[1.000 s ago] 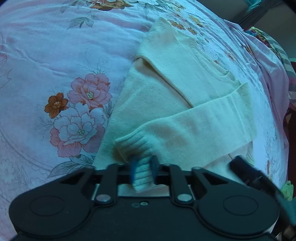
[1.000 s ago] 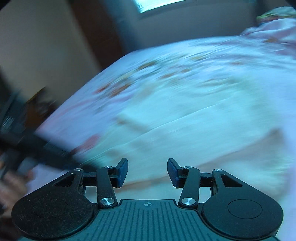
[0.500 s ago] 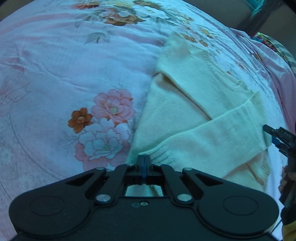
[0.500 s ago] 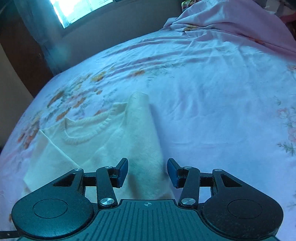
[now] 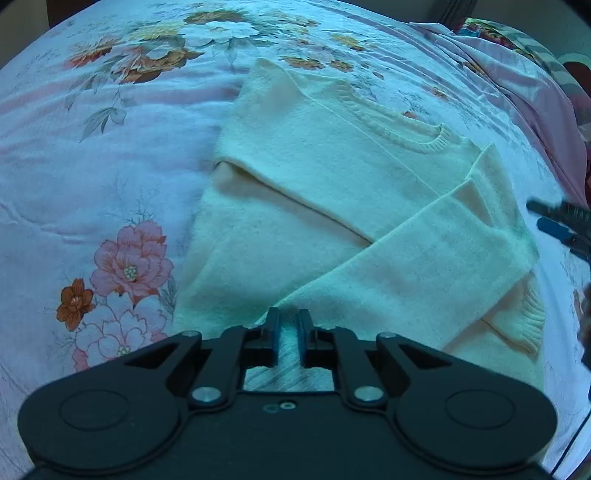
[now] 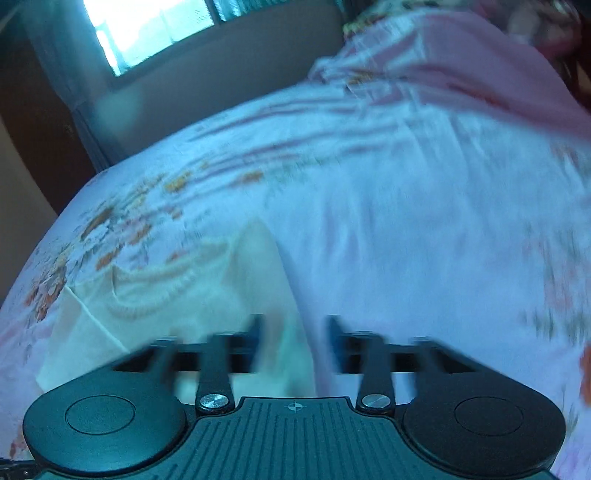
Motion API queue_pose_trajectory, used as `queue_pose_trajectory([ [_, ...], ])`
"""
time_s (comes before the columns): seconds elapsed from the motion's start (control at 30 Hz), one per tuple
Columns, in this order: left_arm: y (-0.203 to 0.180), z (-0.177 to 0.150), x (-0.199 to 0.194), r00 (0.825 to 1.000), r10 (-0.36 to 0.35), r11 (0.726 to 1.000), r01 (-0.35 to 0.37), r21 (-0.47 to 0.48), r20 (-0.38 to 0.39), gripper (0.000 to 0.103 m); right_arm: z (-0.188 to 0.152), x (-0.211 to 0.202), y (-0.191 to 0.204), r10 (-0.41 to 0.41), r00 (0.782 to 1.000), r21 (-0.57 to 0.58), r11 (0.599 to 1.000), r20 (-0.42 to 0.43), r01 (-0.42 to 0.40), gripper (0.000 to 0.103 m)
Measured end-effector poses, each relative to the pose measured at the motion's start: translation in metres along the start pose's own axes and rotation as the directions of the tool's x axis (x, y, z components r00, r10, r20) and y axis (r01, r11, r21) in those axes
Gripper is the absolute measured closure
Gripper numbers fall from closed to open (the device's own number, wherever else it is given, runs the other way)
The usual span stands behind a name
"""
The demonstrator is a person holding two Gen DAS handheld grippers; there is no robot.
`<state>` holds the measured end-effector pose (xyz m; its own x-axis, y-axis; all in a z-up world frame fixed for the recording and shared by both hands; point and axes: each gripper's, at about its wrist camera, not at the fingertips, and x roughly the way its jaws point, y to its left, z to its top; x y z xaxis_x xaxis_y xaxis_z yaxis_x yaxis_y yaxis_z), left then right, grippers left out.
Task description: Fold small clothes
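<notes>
A cream knitted sweater [image 5: 332, 192] lies on the floral bedsheet [image 5: 92, 166], one side folded in and a sleeve [image 5: 424, 266] laid across its front. My left gripper [image 5: 287, 325] is shut on that sleeve's ribbed cuff at the sweater's near edge. My right gripper [image 6: 295, 332] is open and empty, blurred by motion, over the sweater's right edge [image 6: 258, 295]. Its fingertips [image 5: 557, 229] show at the right of the left wrist view.
A bunched pink sheet [image 5: 517, 92] and patterned bedding lie at the bed's far right. A wall and a bright window [image 6: 147, 26] stand beyond the bed. Printed flowers [image 5: 125, 266] cover the sheet left of the sweater.
My left gripper has kept its hold on the cuff while the view shifted to show more of the sweater. My right gripper swung over to the sweater's right edge and still moves.
</notes>
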<state>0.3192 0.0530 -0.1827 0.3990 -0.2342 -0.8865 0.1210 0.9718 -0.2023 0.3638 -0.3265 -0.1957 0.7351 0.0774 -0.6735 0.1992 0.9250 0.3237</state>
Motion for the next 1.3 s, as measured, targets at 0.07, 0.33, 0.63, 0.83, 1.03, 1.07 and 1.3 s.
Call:
queue_pose_trajectory([
  [0.07,0.003,0.001,0.0,1.0,-0.01,1.0,0.01,-0.009,-0.003,0.094,0.016,0.017,0.01,0.043,0.999,-0.057,0.997,0.006,-0.042,0.014],
  [0.33,0.001,0.002,0.002,1.0,0.008,1.0,-0.008,0.013,0.019,0.094,0.046,0.097,0.017,0.0,0.996,-0.064,0.998,-0.094,-0.006,0.095],
  [0.63,0.0,0.002,0.002,0.998,0.043,0.998,-0.044,0.051,0.039,0.086,0.046,0.066,-0.018,-0.114,0.993,-0.016,0.993,-0.002,0.114,0.103],
  [0.83,0.015,-0.016,-0.016,1.0,0.002,1.0,-0.002,-0.001,-0.029,0.072,0.005,0.01,-0.01,-0.007,0.998,0.002,1.0,-0.068,0.007,0.103],
  [1.03,0.031,-0.031,-0.016,0.989,-0.134,0.981,0.124,-0.152,-0.063,0.064,-0.034,-0.026,-0.002,-0.001,0.998,0.021,1.0,-0.065,0.003,0.103],
  [1.07,0.033,-0.032,-0.014,0.987,-0.151,0.975,0.139,-0.173,-0.058,0.069,-0.038,-0.029,0.002,0.005,0.998,0.011,1.0,-0.069,-0.004,0.103],
  [1.3,0.035,-0.027,-0.017,0.991,-0.13,0.955,0.128,-0.267,0.01,0.101,-0.049,-0.04,0.022,0.0,0.999,-0.037,0.999,-0.047,-0.002,0.103],
])
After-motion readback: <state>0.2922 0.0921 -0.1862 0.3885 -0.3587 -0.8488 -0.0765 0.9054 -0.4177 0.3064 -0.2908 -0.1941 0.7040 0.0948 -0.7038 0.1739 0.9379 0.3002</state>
